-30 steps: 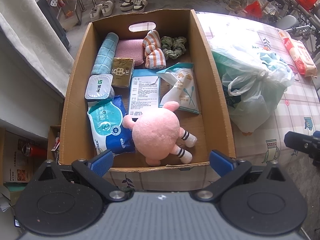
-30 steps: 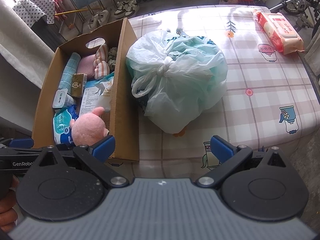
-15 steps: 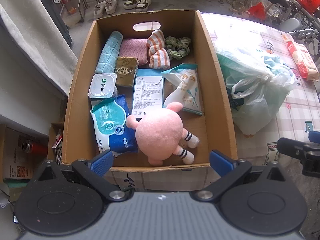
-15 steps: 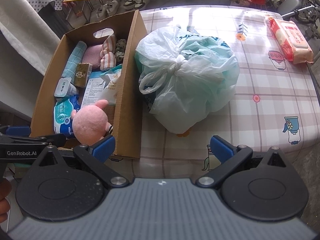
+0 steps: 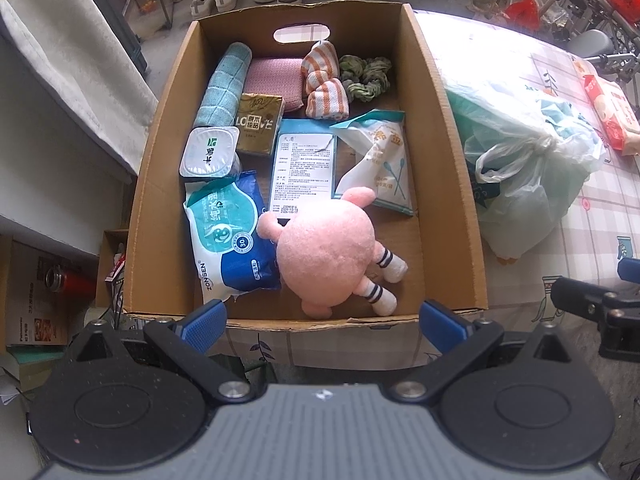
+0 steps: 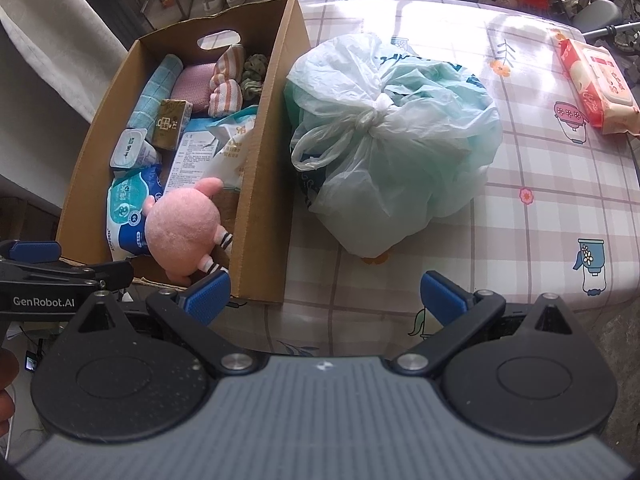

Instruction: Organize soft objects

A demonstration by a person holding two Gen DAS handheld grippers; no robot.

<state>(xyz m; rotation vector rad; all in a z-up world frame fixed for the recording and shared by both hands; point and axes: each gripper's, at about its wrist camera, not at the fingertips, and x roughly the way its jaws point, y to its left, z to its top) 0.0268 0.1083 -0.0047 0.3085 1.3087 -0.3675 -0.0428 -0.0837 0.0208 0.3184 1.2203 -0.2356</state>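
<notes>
Both tongs empty and spread wide at the near edge of the counter, with the box nearly full.

Left wrist view: the left tongs (image 5: pixel 322 318) hang open over the near wall of the cardboard box (image 5: pixel 452 160), gripping nothing. The pink plush (image 5: pixel 328 250) lies at 6 o'clock in the box, touching the blue wipes pack (image 5: pixel 224 236) at 8 o'clock, with the rolled teal towel (image 5: pixel 224 84) at 11 o'clock. Right wrist view: the right tongs (image 6: pixel 324 296) are also open and empty; the tied plastic bag (image 6: pixel 396 140) sits on the checked counter (image 6: pixel 540 208) just beside the box's right wall, and a red wipes pack (image 6: pixel 596 88) lies at 2 o'clock, well apart. The bag looks like the next soft thing to grasp; gripping it at its knot (image 6: pixel 374 114) should keep thin film from tearing.
</notes>
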